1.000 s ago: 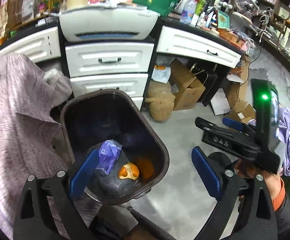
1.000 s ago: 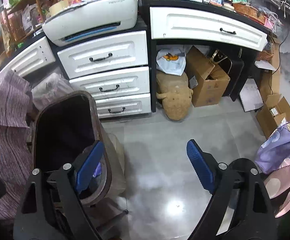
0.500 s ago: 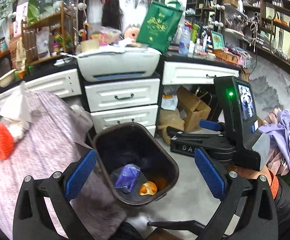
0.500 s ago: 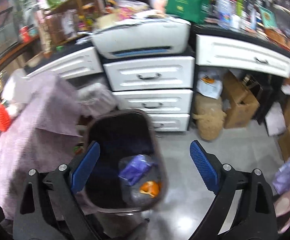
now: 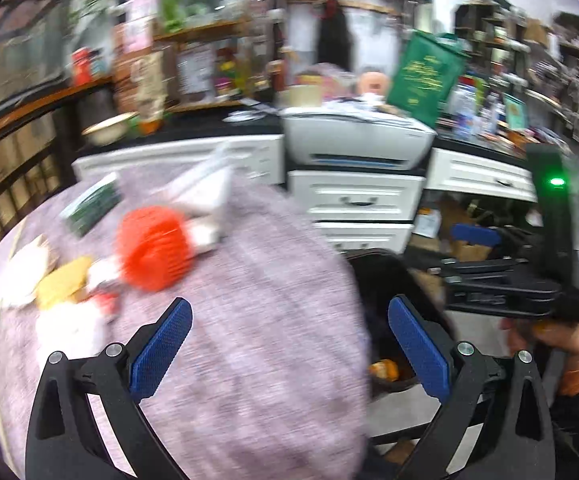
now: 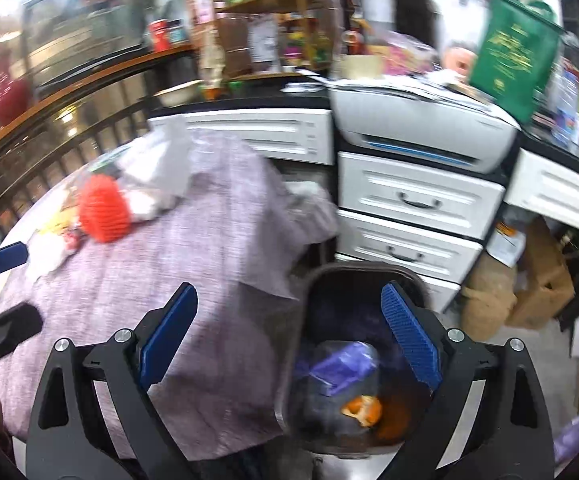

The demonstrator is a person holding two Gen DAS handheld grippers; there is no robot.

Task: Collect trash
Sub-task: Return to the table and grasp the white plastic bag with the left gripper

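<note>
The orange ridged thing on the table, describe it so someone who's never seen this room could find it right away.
Start at the round table under the mauve tablecloth, left of the white drawers. Litter lies at its far left side, and the orange ridged thing sits there beside crumpled white paper. It alone is bright orange-red with fine ribs.

Both fisheye cameras sit just behind their own blue-padded fingers and tilt downward toward the dark plastic waste bin (image 6: 363,360) on the floor. The right-hand view looks straight into it from close above. The left-hand view sits left of the bin (image 5: 385,320), over the mauve woven tablecloth (image 5: 257,320). Both share bin, cloth (image 6: 169,272) and the white drawer cabinet (image 6: 417,208) behind it.
</note>
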